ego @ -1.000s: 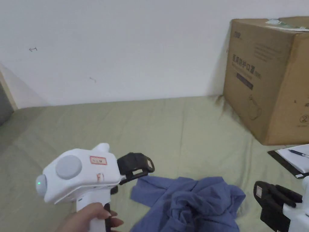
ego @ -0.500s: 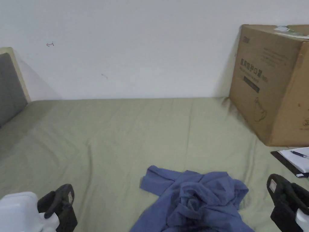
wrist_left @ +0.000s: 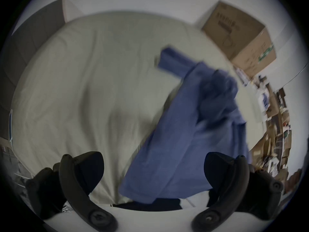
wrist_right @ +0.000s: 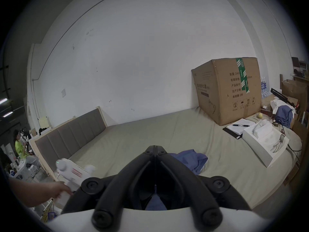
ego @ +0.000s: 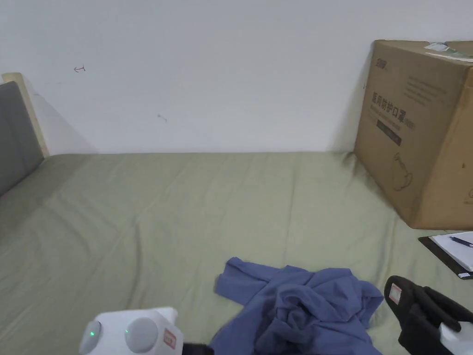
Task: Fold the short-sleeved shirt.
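blue short-sleeved shirt (ego: 298,314) lies crumpled on the green bed sheet (ego: 184,208) at the near edge of the bed, right of centre, one sleeve sticking out flat to the left. not folded, fabric bunched in the middle.

left gripper (wrist_left: 153,173) – jaws wide apart, nothing between them but the near hem of the shirt seen beyond; no contact that i can make out, its own view is blurred. in the head view its white body sits at the near edge, just left of the shirt.

right gripper (wrist_right: 155,149) – jaws closed tip to tip, holding nothing; it sits at the near right, just beside the shirt's right edge.

surroundings: large cardboard box (ego: 422,129) stands on the bed at far right against the white wall (ego: 208,69). clipboard with paper and a pen (ego: 450,252) lies near the box; an open white box (wrist_right: 265,140) sits nearer, further right. grey padded headboard (wrist_right: 70,135) at the left end of the bed. a seated person in a bright green top (wrist_right: 20,147) beyond the headboard. the sheet between shirt and wall is bare.
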`<state>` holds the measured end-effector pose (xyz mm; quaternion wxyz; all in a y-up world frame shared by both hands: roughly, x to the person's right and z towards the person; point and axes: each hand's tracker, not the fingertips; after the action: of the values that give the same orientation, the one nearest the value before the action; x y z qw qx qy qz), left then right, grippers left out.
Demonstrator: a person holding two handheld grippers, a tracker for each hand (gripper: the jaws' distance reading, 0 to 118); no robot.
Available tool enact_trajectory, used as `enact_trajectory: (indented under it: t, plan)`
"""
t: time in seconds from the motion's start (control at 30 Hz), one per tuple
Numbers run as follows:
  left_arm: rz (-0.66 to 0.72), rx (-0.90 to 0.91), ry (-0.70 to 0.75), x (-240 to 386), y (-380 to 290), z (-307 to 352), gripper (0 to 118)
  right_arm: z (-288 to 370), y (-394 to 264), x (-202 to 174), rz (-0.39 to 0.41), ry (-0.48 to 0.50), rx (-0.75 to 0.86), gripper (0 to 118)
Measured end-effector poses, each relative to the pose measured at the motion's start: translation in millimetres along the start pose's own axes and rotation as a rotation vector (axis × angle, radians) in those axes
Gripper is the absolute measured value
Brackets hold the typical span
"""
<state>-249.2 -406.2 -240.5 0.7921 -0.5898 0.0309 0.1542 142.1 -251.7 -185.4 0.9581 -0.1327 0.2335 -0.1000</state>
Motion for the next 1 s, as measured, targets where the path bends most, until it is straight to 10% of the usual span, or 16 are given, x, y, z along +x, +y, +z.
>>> enact_trajectory:
  t: [0.1, 0.23, 0.33, 0.63, 0.8, 1.0]
  plan:
    - [-0.047, -0.07, 0.008, 8, -4, -45, 113, -8, -8, 4, 0.017, -0.005, -0.05, 0]
    - [-0.131, -0.063, 0.111, 25, -2, -38, 78, -22, -14, 10, 0.022, -0.019, -0.105, 0]
    - [-0.203, 0.077, 0.166, 25, -10, -12, 0, -42, -12, 15, 0.017, -0.025, -0.122, 0]
    - [0.118, 0.284, -0.132, -18, -24, 40, 0, -276, 37, 3, 0.16, 0.095, -0.611, 0]
    - [0.116, 0.281, -0.145, -13, -21, 35, 0, -420, -8, 3, 0.107, 0.015, -0.983, 69]
    - [0.153, 0.265, -0.165, -23, -24, 23, 0, -503, -76, 10, 0.1, -0.126, -1.178, 75]
